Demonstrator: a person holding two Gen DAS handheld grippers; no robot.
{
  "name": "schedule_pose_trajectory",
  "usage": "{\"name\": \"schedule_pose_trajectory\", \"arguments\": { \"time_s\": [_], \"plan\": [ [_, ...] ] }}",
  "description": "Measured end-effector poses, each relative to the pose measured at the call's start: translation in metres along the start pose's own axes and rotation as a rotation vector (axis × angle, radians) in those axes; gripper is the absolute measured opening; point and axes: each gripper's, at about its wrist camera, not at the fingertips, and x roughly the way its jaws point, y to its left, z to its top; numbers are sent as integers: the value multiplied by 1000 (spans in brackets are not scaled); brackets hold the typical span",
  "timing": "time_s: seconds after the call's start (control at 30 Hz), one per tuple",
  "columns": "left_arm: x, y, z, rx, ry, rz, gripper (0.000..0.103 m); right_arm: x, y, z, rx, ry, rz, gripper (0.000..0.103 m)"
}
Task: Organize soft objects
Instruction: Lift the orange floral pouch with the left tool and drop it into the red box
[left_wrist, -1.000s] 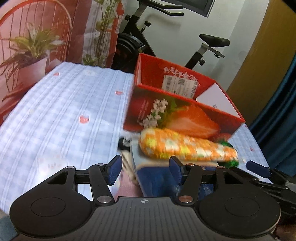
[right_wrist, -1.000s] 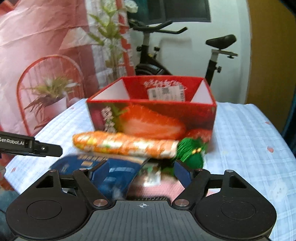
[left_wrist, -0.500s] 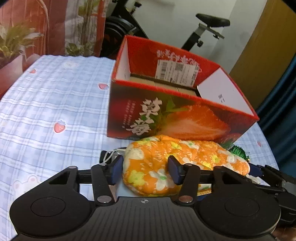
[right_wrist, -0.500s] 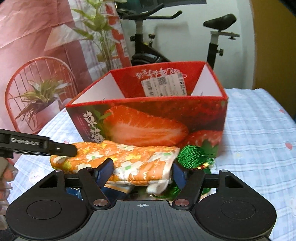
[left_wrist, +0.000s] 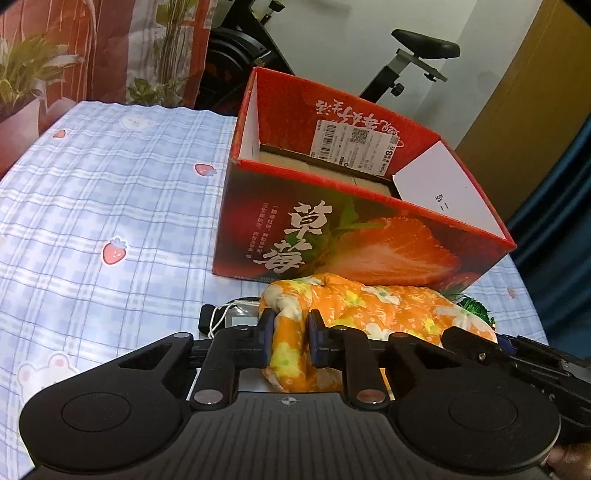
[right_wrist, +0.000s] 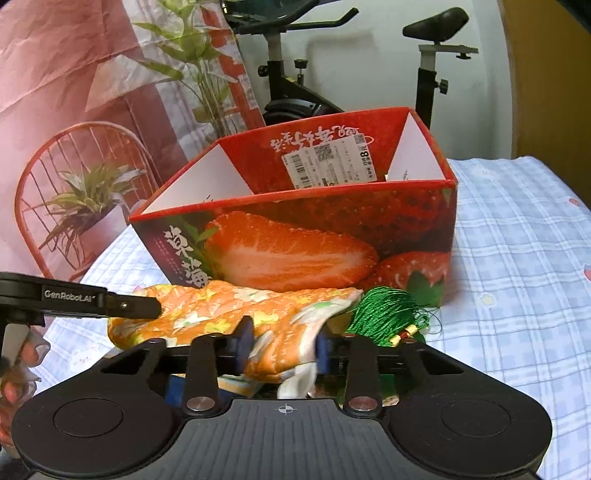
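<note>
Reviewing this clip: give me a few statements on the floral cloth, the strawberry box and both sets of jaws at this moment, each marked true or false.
1. The left gripper has its jaws shut on the orange floral cloth. True; they have just been closing.
2. The cloth already lies inside the strawberry box. False: it lies on the table in front of it.
3. The right gripper pinches the same cloth. True.
4. The green tassel sits inside the box. False: it lies outside, beside the cloth.

Both grippers, the left gripper (left_wrist: 288, 339) and right gripper (right_wrist: 282, 347), are matte black plastic with ribbed housings, round silver screws, blue finger pads (left_wrist: 266, 332), and white "GenRobot.AI" lettering.
</note>
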Motion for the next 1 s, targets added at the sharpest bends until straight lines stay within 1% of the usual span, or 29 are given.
{"name": "schedule_pose_trajectory", "arguments": {
  "time_s": [0.07, 0.13, 0.17, 0.2, 0.27, 0.3, 0.33, 0.37, 0.4, 0.43, 0.47, 0.5, 0.6, 0.7, 0.87, 1.0],
  "plan": [
    [1, 5, -1, -19, 11, -15, 21, 0, -5, -1, 19, -1, 11, 24],
    [2, 12, -1, -51, 20, -34, 25, 1, -8, -1, 33, 6, 12, 24],
    [1, 15, -1, -67, 24, -39, 33, 2, -8, -2, 38, 11, 12, 25],
    [1, 18, -1, -82, 29, -40, 43, 3, -9, -2, 43, 15, 13, 27],
    [-1, 22, 1, -101, 23, -41, 52, 4, -11, -2, 51, 26, 14, 29],
    [-1, 24, 1, -110, 20, -46, 52, 5, -11, -2, 54, 28, 16, 29],
    [0, 26, 1, -119, 23, -60, 50, 5, -12, -1, 57, 31, 18, 29],
    [1, 26, 1, -124, 27, -78, 47, 6, -12, -1, 59, 33, 21, 27],
    [1, 24, 0, -119, 28, -89, 29, 6, -11, -1, 60, 34, 22, 25],
    [1, 20, 0, -98, 26, -78, 20, 6, -10, -1, 57, 33, 24, 24],
    [-1, 15, 1, -62, 15, -54, 16, 5, -9, 0, 55, 30, 28, 19],
    [-4, 12, 1, -35, 2, -51, 13, 3, -6, 1, 51, 26, 33, 13],
    [-19, 8, 8, -8, -49, -72, 13, -4, 2, 8, 21, 4, 52, 12],
    [-42, 2, 19, 19, -116, -78, 13, -18, 10, 20, -3, -34, 85, 11],
    [-79, -12, 39, 39, -239, -94, 13, -43, 18, 48, -18, -117, 135, 11],
    [-95, -28, 54, 73, -322, -86, 13, -61, 24, 74, -52, -182, 160, 11]
  ]
}}
